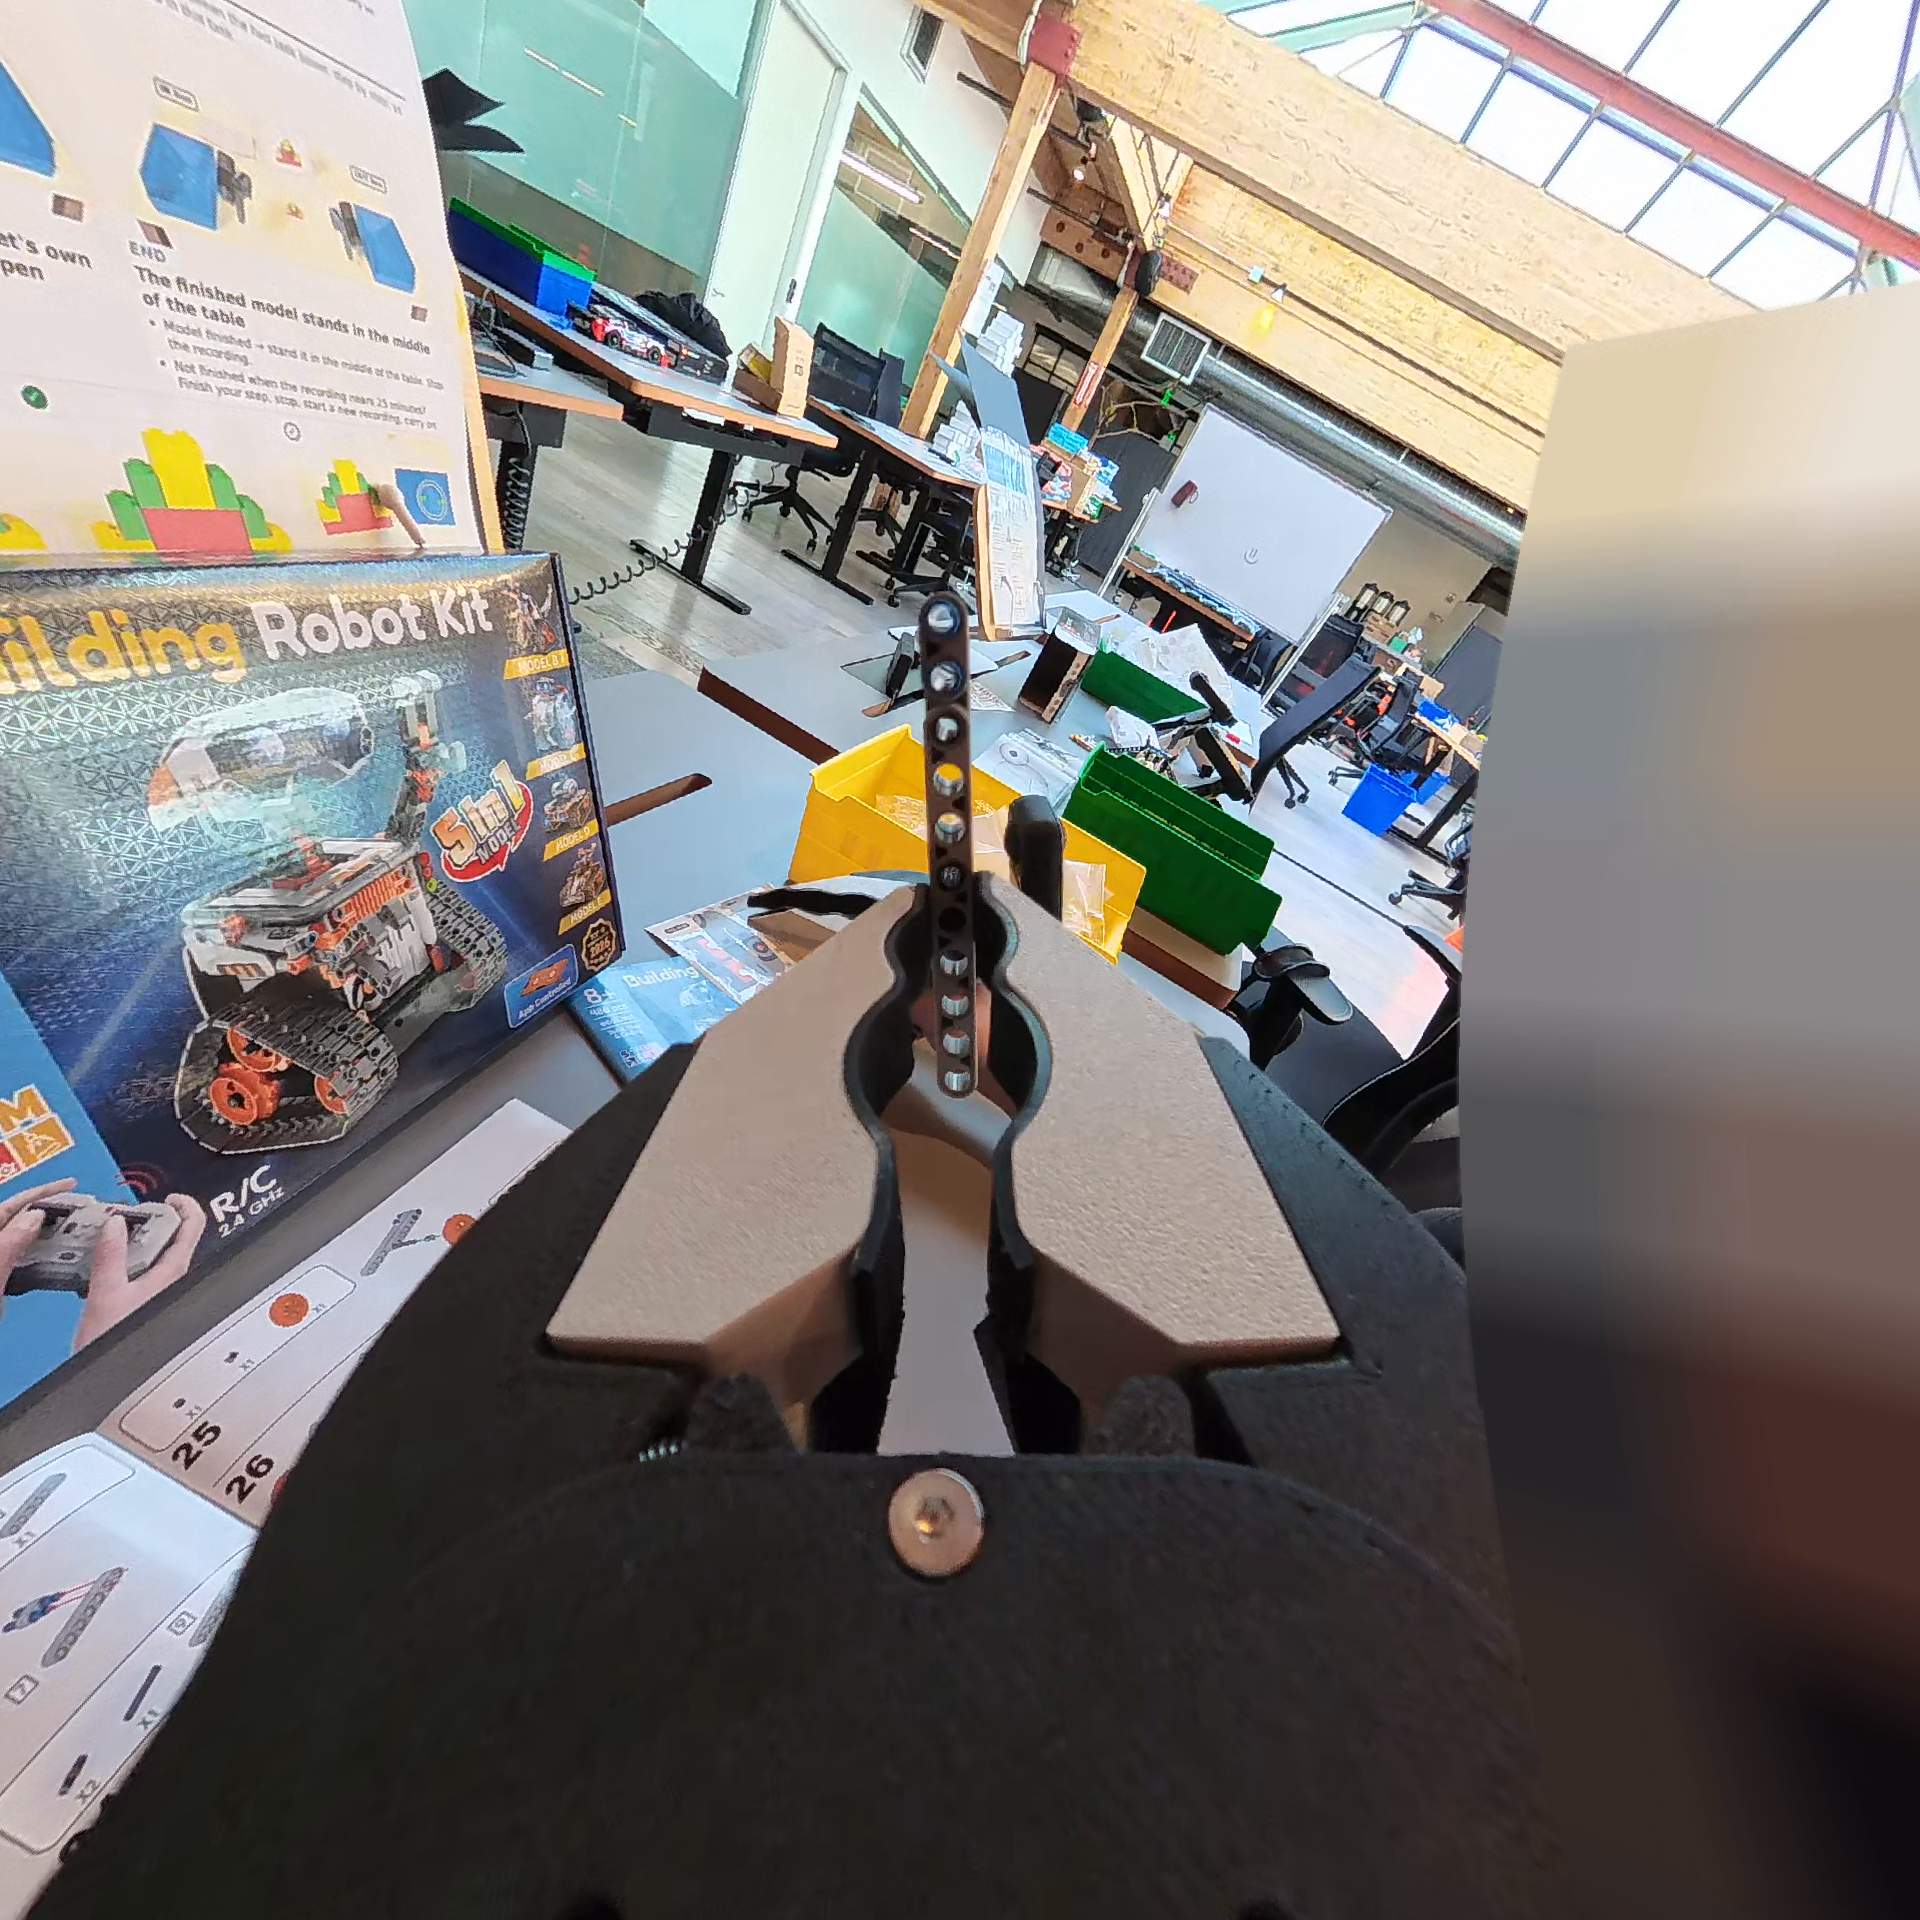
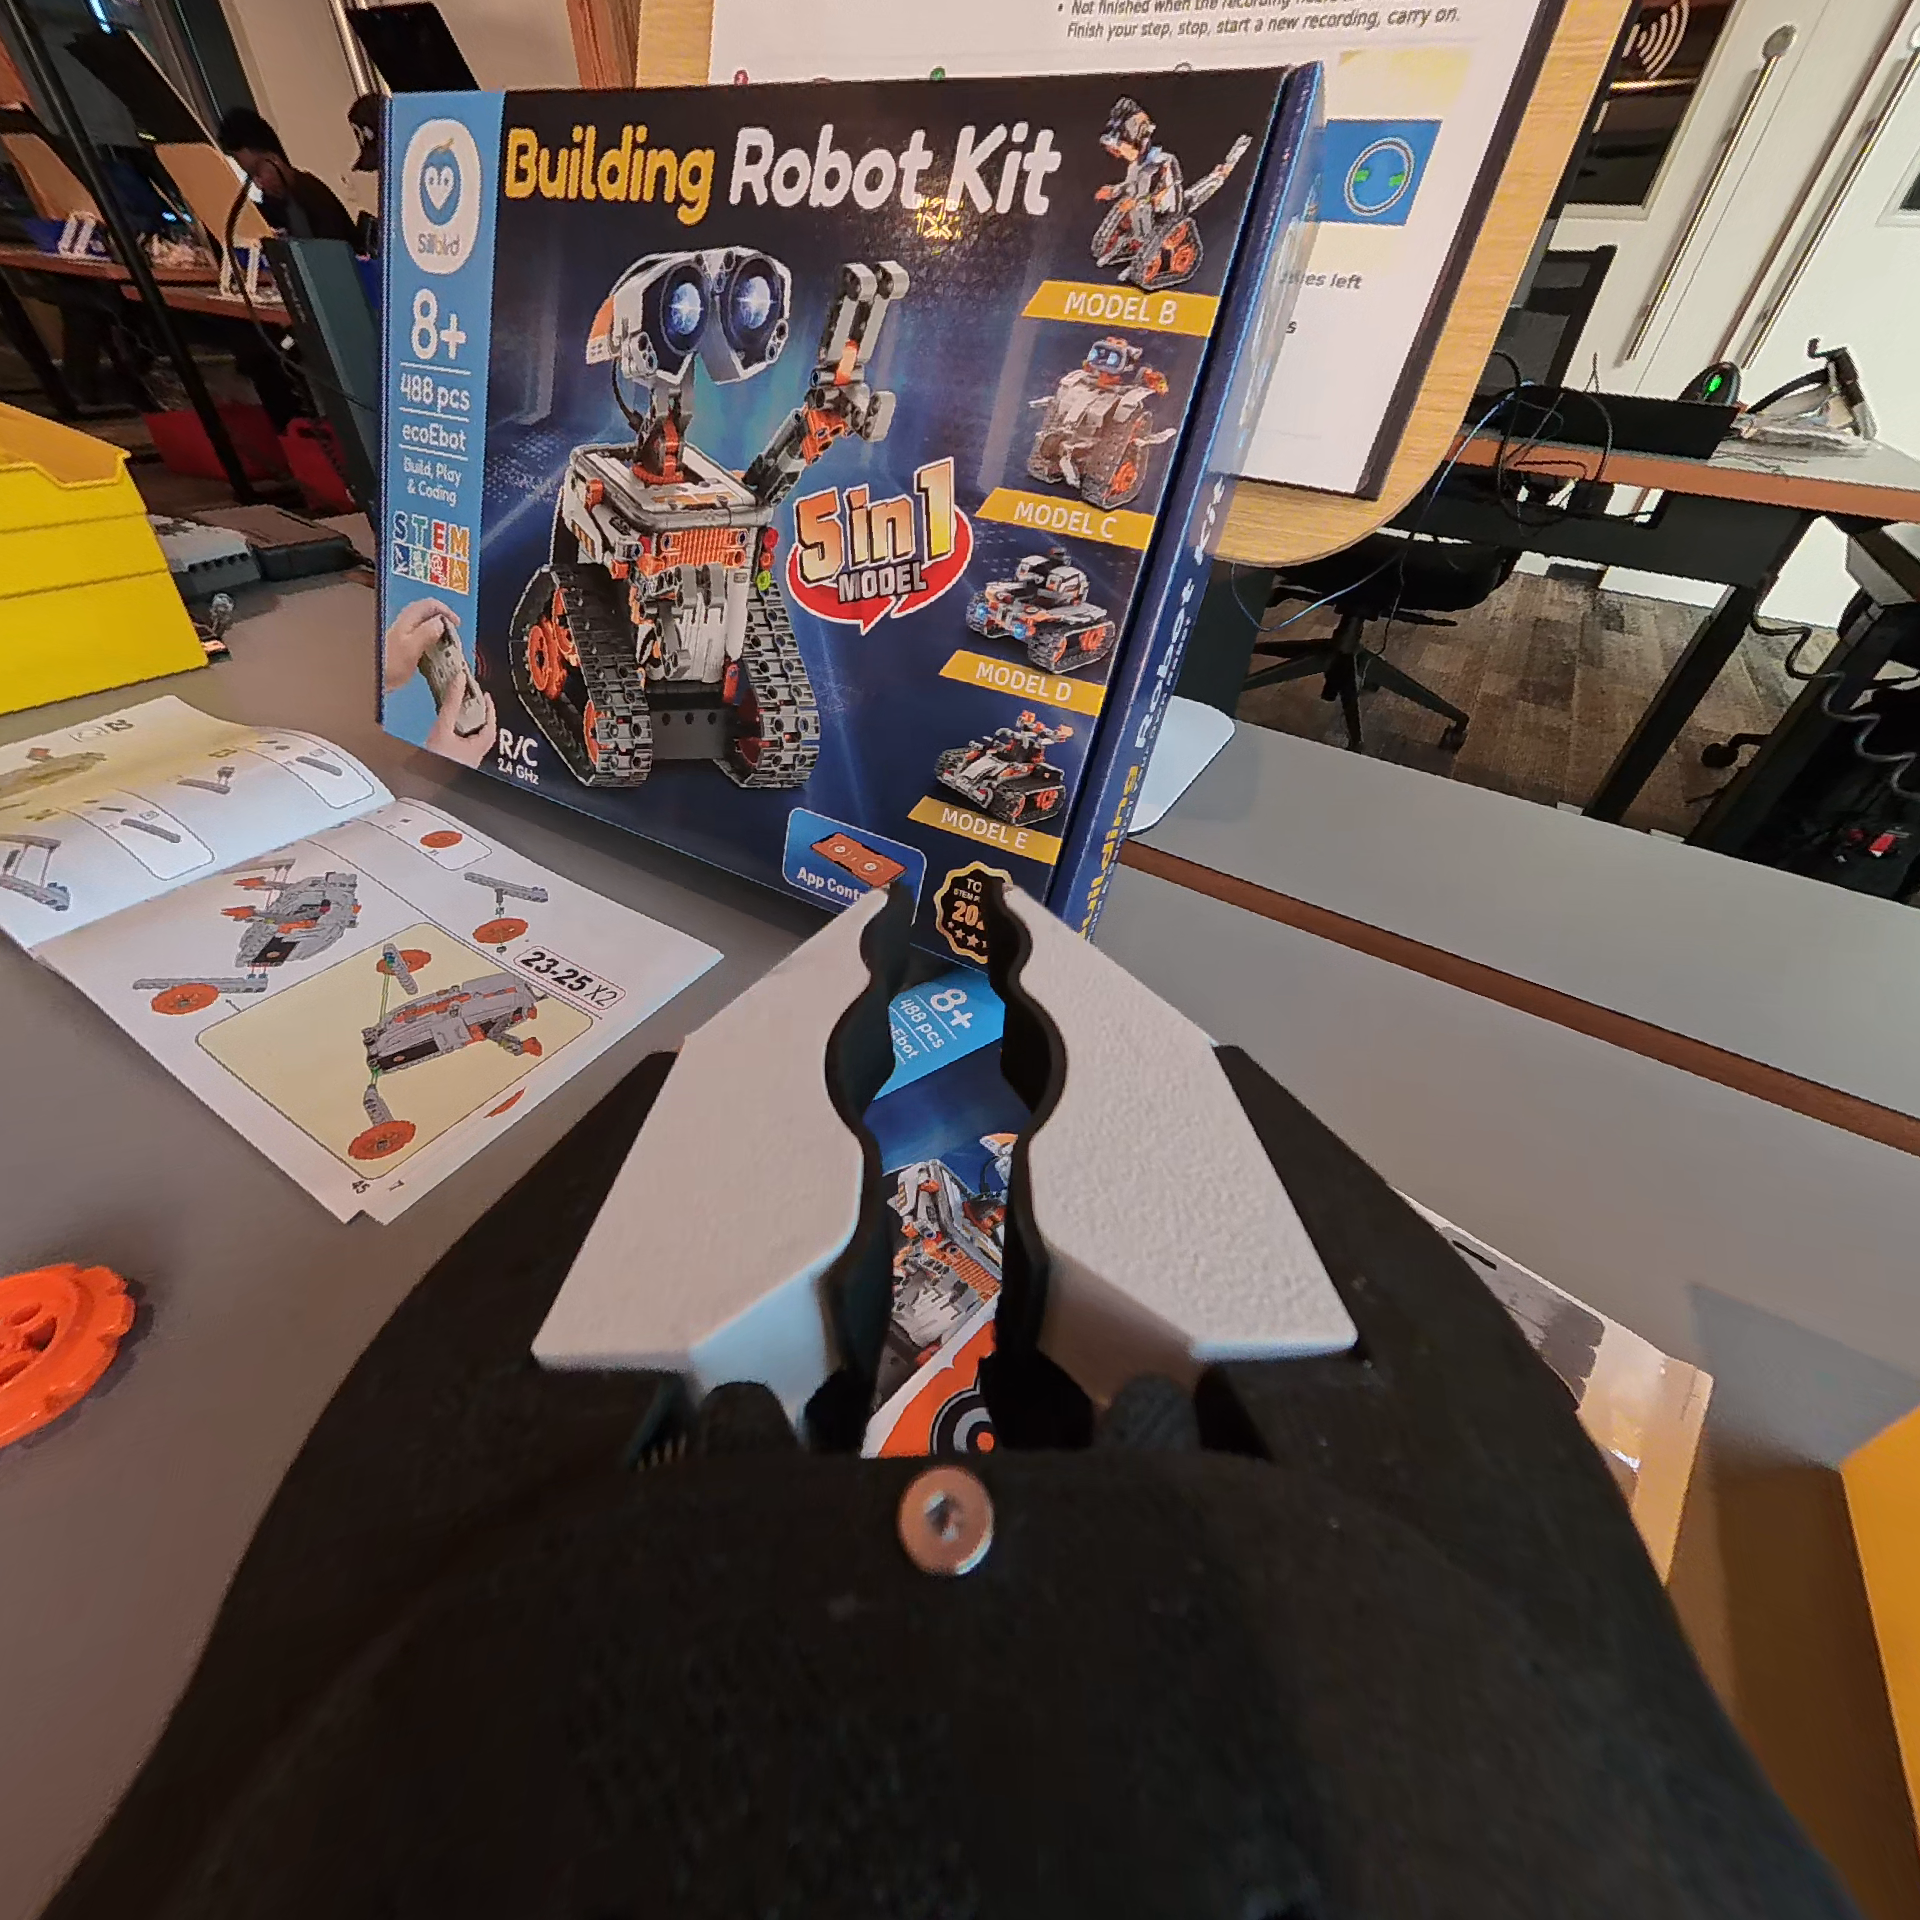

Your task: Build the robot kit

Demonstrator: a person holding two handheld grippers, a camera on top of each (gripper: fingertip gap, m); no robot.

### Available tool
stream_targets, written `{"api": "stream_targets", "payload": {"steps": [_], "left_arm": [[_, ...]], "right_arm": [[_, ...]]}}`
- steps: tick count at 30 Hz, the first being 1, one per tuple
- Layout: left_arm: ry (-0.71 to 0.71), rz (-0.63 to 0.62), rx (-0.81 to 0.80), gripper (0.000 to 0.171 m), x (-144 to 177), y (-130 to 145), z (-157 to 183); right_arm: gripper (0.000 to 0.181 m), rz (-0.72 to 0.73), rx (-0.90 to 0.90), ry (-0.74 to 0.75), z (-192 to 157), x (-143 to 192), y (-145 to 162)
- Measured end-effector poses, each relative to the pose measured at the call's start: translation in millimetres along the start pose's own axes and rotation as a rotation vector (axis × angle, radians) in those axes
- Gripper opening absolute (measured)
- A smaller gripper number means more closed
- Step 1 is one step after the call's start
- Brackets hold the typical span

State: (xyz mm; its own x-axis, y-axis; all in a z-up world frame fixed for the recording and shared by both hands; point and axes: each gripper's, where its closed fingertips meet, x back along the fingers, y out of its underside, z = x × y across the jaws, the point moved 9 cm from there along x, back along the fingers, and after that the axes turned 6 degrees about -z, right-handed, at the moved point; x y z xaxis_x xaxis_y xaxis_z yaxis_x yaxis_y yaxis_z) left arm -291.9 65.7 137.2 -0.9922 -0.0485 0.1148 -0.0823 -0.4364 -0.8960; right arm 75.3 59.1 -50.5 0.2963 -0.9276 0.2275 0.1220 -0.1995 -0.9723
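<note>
Standing at the 9 o'clock side of the left wrist view, the robot kit box [image 1: 301, 862] rests upright on the grey table [image 1: 686, 748], with an open instruction booklet [image 1: 156, 1475] lying flat at 8 o'clock below it and a printed instruction board [image 1: 229, 270] rising behind it at 10 o'clock. At centre, the left gripper [image 1: 951, 904] has its fingers closed to a narrow gap and clamps a dark perforated beam [image 1: 948, 769], which stands nearly upright and projects above the fingertips toward 12 o'clock. Beyond the tips, at 1 o'clock, a yellow parts bin [image 1: 862, 821] sits just beside a green parts bin [image 1: 1174, 842]. In the right wrist view, an orange gear wheel [image 2: 57, 1340] lies on the table at 9 o'clock, the open booklet [image 2: 343, 966] lies at 10 o'clock, and the kit box [image 2: 821, 468] stands upright at 12 o'clock. The right gripper [image 2: 940, 904] has its fingers drawn almost together and holds nothing; it hovers over a closed blue manual [image 2: 940, 1195] visible through the gap. A cardboard box [image 2: 1756, 1496] sits at 4 o'clock.
</note>
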Motion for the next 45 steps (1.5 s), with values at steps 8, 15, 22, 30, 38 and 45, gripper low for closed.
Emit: {"api": "stream_targets", "payload": {"steps": [8, 15, 22, 30, 38, 45], "left_arm": [[-0.008, 0.010, -0.007, 0.005, 2, -1, 2], [0.026, 0.010, -0.007, 0.005, -3, 0, 2], [0.049, -0.005, -0.004, 0.005, -8, 1, 4], [0.047, 0.000, -0.002, 0.005, -8, 1, 3], [0.051, -0.009, -0.001, 0.005, -10, 2, 4], [0.012, -0.065, -0.001, 0.005, -11, 7, -4]], "right_arm": [[0.012, -0.001, 0.014, -0.012, -3, 0, -3], [0.012, -0.026, 0.035, -0.042, -8, -4, -1], [0.013, -0.081, 0.114, -0.058, -17, -10, 3], [0.013, -0.175, 0.255, -0.090, -32, -19, 11], [0.013, -0.247, 0.368, -0.136, -48, -27, 18], [0.013, -0.258, 0.417, -0.141, -54, -28, 19]]}}
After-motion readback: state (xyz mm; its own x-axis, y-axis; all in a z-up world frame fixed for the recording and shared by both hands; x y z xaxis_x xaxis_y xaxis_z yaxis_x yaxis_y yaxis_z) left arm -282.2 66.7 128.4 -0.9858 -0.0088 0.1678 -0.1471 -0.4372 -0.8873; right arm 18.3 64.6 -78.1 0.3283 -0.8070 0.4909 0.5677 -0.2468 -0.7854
